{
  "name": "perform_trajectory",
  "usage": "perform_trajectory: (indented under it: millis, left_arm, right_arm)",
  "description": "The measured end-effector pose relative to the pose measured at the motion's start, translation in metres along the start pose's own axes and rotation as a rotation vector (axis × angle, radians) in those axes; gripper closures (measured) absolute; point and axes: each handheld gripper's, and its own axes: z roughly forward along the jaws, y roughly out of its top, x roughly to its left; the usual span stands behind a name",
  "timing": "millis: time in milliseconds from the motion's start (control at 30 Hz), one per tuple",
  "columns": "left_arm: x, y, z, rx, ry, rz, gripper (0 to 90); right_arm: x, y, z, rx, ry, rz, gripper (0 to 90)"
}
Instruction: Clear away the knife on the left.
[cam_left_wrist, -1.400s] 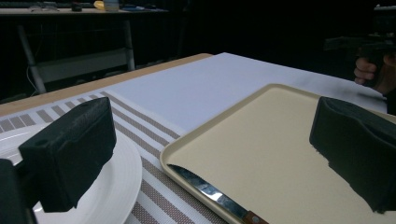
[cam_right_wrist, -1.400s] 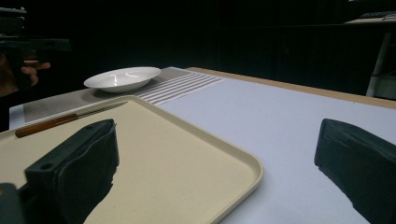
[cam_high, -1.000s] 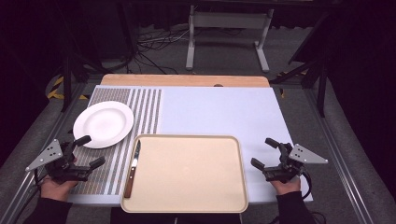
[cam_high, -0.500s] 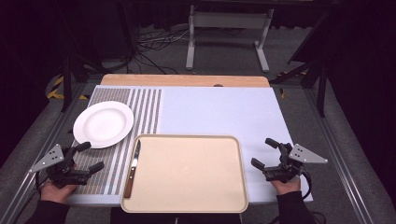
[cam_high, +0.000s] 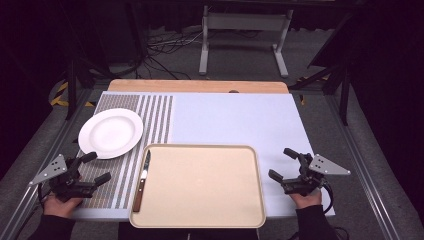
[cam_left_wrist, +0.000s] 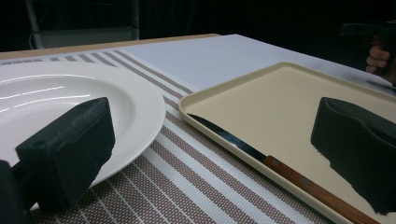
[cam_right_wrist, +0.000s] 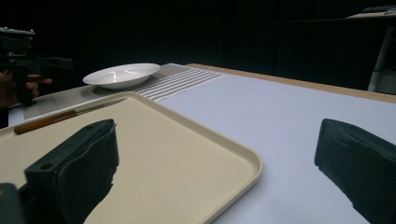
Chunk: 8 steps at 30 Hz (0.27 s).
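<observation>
Tongs both wide open, nothing held. Left tongs sit low at the near left corner of the bench, over the striped mat, jaws pointing right toward the tray. In the left gripper view one jaw stands in front of the plate rim, the other in front of the tray's floor; between them lie mat and knife.

Right tongs rest at the near right, just beside the tray's right edge, on the pale blue sheet (jaws aimed left and away). The right gripper view has one jaw before the tray, the other over the blue sheet.

Knife lies inside the tray along its left wall, wooden handle toward the person, blade pointing away. It touches neither tongs. Rest of tray bare.

Plate, white, sits on the mat's far part, just left of and beyond the tray's far left corner, apart from it. Left tongs are near its near rim; whether they touch it, I cannot tell.
</observation>
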Motion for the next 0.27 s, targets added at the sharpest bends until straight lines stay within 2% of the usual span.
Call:
perform_trajectory:
  millis: [267]
  left_arm:
    - [0.0004,0.0013,-0.0003,-0.004,0.001,0.006,0.8]
  right_arm:
    - [0.0003,-0.0001,-0.0006,0.0,-0.001,0.0,0.5]
